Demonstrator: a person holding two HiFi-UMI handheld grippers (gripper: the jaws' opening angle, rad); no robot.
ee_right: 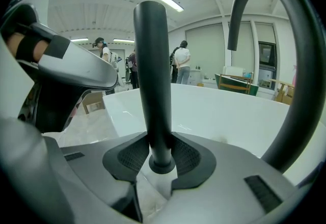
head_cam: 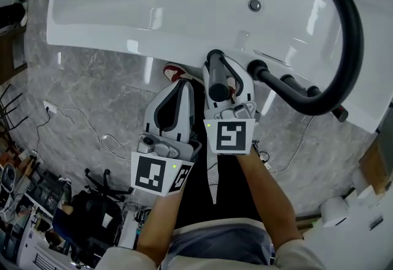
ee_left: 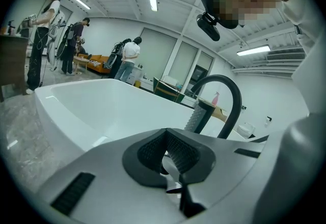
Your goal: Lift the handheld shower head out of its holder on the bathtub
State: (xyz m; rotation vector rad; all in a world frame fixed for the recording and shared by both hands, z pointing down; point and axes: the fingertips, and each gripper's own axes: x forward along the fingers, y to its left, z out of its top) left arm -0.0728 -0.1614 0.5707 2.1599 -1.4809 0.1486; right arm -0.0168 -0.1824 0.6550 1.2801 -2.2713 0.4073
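A grey marble-patterned floor point(head_cam: 80, 94) surrounds a glossy white freestanding bathtub point(head_cam: 123, 11), seen from above by a person standing at its rim with a handheld gripper in each hand. A tall matte-black arched tub spout point(head_cam: 351, 35) curves over the right end of the tub, rising from a row of black tap fittings point(head_cam: 288, 83) on the rim. The right gripper point(head_cam: 222, 78) is clamped on the slim black cylindrical handheld shower head point(ee_right: 153, 65), which stands upright between the ribbed pads with its rounded lower end showing just below them; it sits over the tub's near rim, just beside the tap fittings, and whether it has cleared its holder cannot be told. The left gripper point(ee_left: 166, 141) hovers just beside the right one, its jaws pressed together on nothing. A small round chrome fitting point(head_cam: 255, 5) shines on the tub's inner wall.
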